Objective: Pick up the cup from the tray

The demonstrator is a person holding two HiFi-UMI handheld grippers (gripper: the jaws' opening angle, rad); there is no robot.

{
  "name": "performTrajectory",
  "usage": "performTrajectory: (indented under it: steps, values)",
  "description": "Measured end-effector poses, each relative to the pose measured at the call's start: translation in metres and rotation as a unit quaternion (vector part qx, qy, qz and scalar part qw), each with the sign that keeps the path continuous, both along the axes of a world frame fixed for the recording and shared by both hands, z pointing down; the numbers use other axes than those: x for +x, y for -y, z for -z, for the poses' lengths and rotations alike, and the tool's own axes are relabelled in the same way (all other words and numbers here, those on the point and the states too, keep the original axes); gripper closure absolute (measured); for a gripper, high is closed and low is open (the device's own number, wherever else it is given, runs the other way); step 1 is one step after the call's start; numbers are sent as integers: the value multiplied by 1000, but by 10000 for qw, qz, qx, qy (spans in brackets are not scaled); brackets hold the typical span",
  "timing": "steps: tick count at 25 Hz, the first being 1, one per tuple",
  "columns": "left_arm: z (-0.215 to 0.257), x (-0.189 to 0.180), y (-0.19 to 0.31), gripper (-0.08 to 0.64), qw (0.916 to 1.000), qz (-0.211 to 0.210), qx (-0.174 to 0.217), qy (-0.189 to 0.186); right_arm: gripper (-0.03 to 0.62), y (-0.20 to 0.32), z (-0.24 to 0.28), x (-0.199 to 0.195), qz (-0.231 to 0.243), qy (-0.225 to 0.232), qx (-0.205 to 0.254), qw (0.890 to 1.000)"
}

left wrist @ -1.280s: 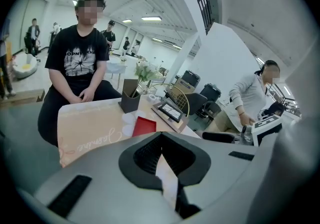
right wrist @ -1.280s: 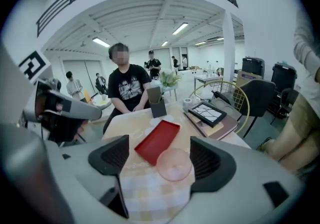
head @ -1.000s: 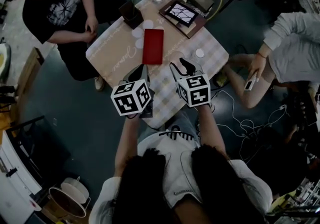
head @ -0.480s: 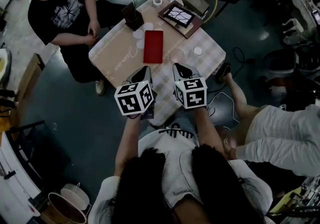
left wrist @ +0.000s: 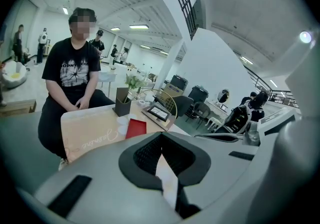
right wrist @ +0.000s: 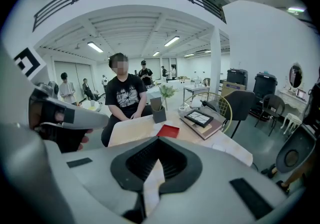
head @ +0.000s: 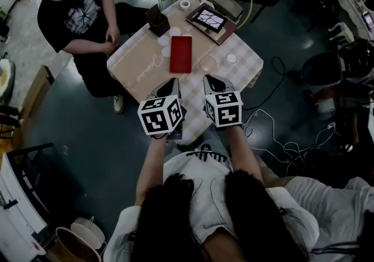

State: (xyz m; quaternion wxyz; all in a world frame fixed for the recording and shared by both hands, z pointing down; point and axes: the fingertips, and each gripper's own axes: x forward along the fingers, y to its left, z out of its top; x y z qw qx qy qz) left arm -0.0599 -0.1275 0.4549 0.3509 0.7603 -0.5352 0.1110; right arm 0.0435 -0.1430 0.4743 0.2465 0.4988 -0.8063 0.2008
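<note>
Both tongs are over the near edge of the table [head: 137, 65], side by side and pointing across it.

- Left tongs [head: 170, 86]: jaws closed together, nothing between them in the left gripper view.
- Right tongs [head: 211, 82]: jaws closed together as well, also empty.

The red tray [head: 180, 54] lies flat on the table ahead of the tongs. It sits roughly on the line between them, a little nearer the left pair, and well apart from both tips.

- Cup: I cannot pick it out with certainty at this size.
- Small white round pieces [head: 166, 41] sit just beside the tray's left edge, ahead of the left tongs.
- A faint pale round shape [head: 208, 64] sits just beside the tray's near right corner, straight ahead of the right tongs.

Beyond the tray, a dark pot with white flowers [head: 156, 18] stands ahead-left. A framed panel [head: 210, 19] lies ahead-right. A person in a black shirt [head: 76, 12] sits at the table's far left side.
</note>
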Motion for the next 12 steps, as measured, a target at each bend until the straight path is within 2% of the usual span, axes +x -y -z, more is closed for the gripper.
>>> performTrajectory:
  steps: [12]
  values:
    - [3, 0, -15, 554, 10000, -32, 72, 60, 584, -16, 4, -4, -14, 95, -38, 9999]
